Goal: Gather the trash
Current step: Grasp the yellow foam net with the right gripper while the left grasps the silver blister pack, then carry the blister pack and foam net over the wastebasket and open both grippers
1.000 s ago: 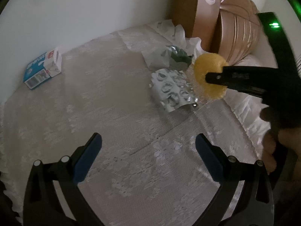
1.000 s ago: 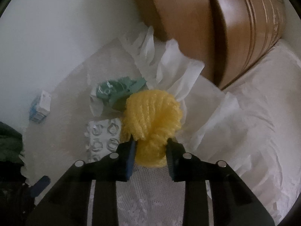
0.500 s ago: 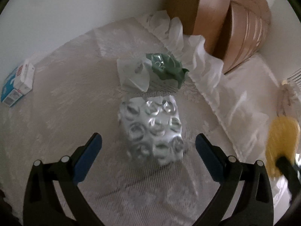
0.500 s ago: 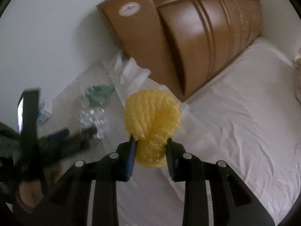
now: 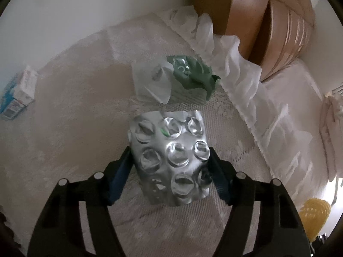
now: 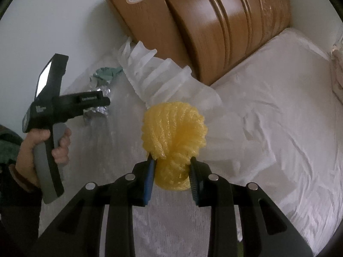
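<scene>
Left tool clamped on silver blister pack, pads against both its sides, over lace-covered bed. Right tool clamped on yellow foam net, held above bed. Green-white wrapper lies beyond pack, near bed's frilled edge. Blue-white carton at far left edge.
</scene>
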`<state>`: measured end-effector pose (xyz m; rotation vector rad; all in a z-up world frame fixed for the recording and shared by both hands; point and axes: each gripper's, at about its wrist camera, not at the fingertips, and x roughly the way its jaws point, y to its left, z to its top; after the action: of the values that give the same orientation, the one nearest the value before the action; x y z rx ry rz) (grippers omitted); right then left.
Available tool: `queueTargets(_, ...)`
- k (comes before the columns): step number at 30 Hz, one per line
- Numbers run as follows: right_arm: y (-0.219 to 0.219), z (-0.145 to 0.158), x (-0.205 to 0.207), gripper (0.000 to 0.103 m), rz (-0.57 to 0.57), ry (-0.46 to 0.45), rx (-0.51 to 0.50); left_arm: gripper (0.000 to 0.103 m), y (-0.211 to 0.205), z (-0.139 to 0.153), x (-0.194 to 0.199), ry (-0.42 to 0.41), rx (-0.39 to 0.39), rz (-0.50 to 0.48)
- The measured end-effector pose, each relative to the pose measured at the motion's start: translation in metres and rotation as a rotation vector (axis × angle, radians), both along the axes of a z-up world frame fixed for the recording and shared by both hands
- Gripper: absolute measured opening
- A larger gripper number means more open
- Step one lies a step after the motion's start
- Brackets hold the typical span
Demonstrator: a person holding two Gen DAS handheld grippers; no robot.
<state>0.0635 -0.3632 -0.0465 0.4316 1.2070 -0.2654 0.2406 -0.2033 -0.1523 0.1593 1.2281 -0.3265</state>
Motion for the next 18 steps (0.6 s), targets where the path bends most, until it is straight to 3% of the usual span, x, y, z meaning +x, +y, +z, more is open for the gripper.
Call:
queueTargets(8, 0.02, 0.003, -0.028, 0.029, 0.02, 0.01, 0.018, 0.066, 0.034, 0.034, -0.069, -0.071, 0.004, -0.07)
queueTargets(18, 0.06, -0.001, -0.077, 0.029, 0.084, 0.049, 0.07, 0.066, 0.091, 0.058, -0.167, -0.075, 0.026, -0.112)
